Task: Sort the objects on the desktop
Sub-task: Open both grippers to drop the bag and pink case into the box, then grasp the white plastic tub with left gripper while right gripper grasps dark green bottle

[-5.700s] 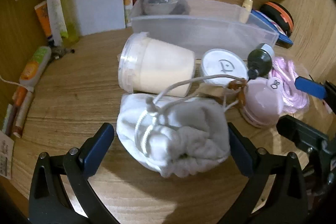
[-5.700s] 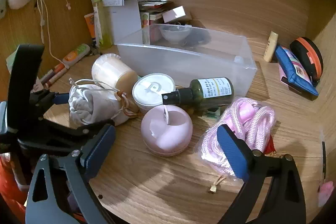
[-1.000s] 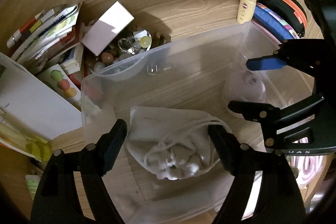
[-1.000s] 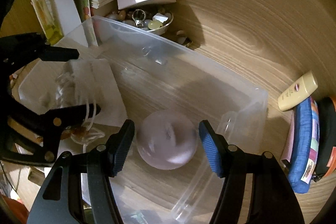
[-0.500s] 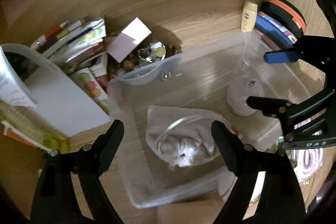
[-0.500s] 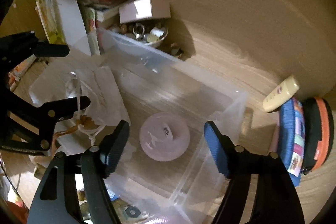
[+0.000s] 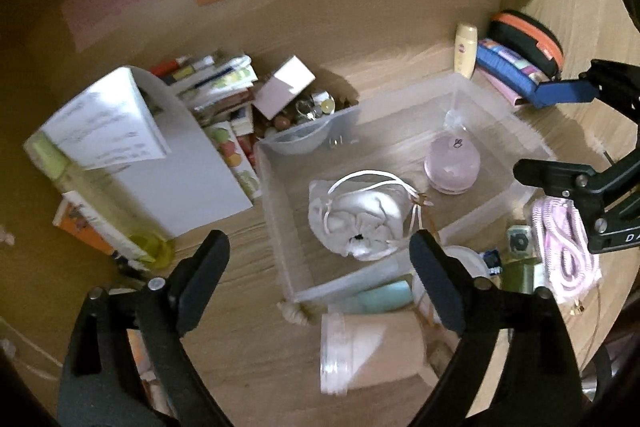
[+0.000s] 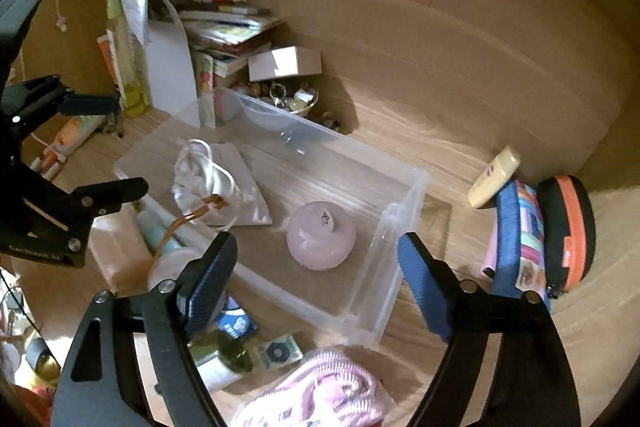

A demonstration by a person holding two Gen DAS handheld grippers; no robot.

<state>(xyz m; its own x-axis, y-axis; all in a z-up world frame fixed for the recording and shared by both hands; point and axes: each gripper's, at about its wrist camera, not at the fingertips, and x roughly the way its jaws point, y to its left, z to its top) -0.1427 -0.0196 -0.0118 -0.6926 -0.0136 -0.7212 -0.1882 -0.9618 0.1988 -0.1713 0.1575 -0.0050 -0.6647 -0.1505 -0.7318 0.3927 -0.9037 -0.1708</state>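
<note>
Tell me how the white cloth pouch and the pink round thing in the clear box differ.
The white drawstring pouch is soft, crumpled cloth with loose cords; the pink round case is smooth and domed. The pouch lies slumped toward the box's left; the case sits upright toward its right. Both rest apart on the floor of the clear plastic box, neither held.

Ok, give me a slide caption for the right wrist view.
Open right gripper above a clear plastic bin holding a white drawstring pouch and a round pink case.
</note>
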